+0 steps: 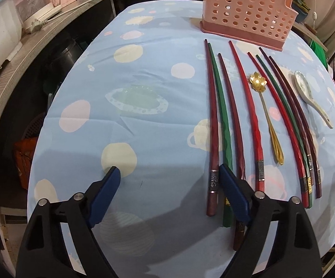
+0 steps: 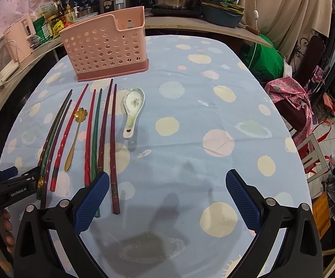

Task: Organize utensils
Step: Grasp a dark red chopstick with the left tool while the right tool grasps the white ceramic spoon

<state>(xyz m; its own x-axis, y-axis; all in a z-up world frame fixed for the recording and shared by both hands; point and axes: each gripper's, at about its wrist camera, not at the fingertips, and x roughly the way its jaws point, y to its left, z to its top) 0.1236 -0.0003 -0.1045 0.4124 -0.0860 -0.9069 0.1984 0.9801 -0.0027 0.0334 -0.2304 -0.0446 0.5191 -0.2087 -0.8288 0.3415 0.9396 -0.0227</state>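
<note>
Chopsticks (image 2: 90,136) lying flat in a rough row on the desk (image 2: 190,115), toward its left side, just in front of the pink holder (image 2: 104,46) at the far edge. Thin, stiff, light, probably lacquered and slick; likely to roll or pivot if pinched off-centre. Best taken at the thicker, faceted butt near the metal band, or near mid-length for balance. Long axes running front to back: narrow tips toward the holder, butts toward the near edge.

Gold spoon (image 1: 266,113) between the chopsticks, flower bowl toward the holder, slim handle toward the near edge. Light, rigid metal, slippery; mid-handle the safer hold.

Ceramic spoon (image 2: 132,111) at the right end of the row, bowl up and toward the holder, handle toward the near edge. Heavier, glazed, breakable; a hold across the handle, set down gently.

Left hand-held gripper (image 1: 169,176) spread wide, holding nothing, low over the butts of the leftmost chopsticks. Right hand-held gripper (image 2: 167,180) likewise wide and empty, over bare cloth right of the row.
</note>
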